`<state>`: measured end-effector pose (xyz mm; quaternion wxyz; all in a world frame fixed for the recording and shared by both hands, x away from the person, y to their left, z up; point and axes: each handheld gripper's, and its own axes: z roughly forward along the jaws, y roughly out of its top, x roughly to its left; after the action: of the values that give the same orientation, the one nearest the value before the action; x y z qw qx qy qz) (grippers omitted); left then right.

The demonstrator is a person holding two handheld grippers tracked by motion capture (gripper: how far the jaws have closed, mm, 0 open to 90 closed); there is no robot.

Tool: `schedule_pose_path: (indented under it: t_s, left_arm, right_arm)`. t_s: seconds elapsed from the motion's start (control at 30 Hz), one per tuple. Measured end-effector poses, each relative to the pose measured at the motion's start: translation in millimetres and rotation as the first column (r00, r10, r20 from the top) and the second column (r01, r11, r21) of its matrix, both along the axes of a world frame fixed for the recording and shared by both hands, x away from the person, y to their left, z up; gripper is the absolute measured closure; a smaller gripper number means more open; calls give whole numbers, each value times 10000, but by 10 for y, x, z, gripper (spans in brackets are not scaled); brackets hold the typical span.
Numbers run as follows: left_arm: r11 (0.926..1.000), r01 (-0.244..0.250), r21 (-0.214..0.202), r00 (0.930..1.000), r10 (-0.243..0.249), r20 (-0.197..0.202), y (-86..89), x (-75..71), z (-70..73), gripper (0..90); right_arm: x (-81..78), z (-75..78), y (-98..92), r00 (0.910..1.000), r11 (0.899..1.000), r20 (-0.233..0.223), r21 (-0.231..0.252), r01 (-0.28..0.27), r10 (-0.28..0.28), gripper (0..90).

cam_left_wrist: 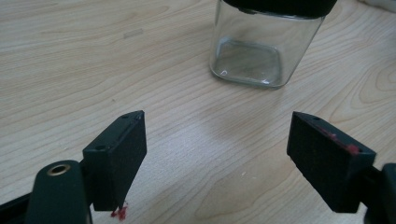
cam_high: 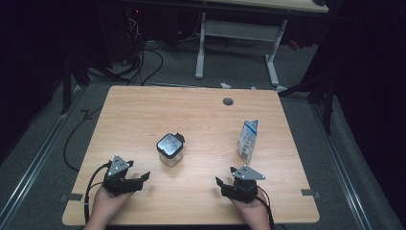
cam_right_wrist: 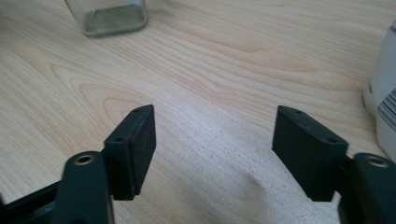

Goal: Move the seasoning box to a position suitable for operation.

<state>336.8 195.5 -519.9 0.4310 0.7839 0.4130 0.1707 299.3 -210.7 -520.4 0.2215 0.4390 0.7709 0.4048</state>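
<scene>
A square glass jar (cam_high: 170, 149) with a black lid stands upright at the middle of the wooden table (cam_high: 191, 115). A white and blue carton (cam_high: 248, 140) stands to its right. My left gripper (cam_high: 139, 173) rests near the front left, open and holding nothing, and points toward the jar. In the left gripper view the jar (cam_left_wrist: 254, 46) stands ahead, right of centre, beyond the open gripper (cam_left_wrist: 217, 140). My right gripper (cam_high: 225, 177) sits at the front right, open and holding nothing. The right gripper view has the gripper (cam_right_wrist: 215, 135), the jar's base (cam_right_wrist: 112, 16) far left and the carton (cam_right_wrist: 385, 107) at the right edge.
A round cable hole (cam_high: 228, 101) sits near the table's far edge. Grey tape marks (cam_high: 311, 193) lie at the front corners. Behind the table stand another desk's white legs (cam_high: 237, 43) and loose cables (cam_high: 143, 62) on the grey floor.
</scene>
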Motion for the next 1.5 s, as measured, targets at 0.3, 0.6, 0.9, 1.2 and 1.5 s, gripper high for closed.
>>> schedule_pose_path:
  t_s: [0.3, 0.6, 0.9, 1.2, 1.5]
  left_arm:
    - [9999, 85, 57, 9998, -84, -171, -21, 23, -33, 206]
    - [9999, -37, -158, 10000, 37, -31, 35, 28, -11, 243]
    - [9992, -33, -408, 10000, 34, 10, 74, 44, 7, 297]
    - [9998, -141, -128, 9999, 141, -2, -6, 39, -15, 326]
    - [9990, -385, -223, 9991, 390, 188, -63, 32, 8, 435]
  right_arm:
    - [39, 15, -8, 9996, 9988, -266, 482, -5, 18, 176]
    - [51, 18, 211, 9984, 9990, -340, -2, -448, 447, 108]
    - [168, 101, 315, 9929, 9936, -501, 384, -1062, 1080, 128]
    - [400, 186, 611, 9916, 9896, -218, -631, -1289, 1278, 214]
    - [243, 187, 584, 9848, 9860, 504, 4, -1667, 1664, 441]
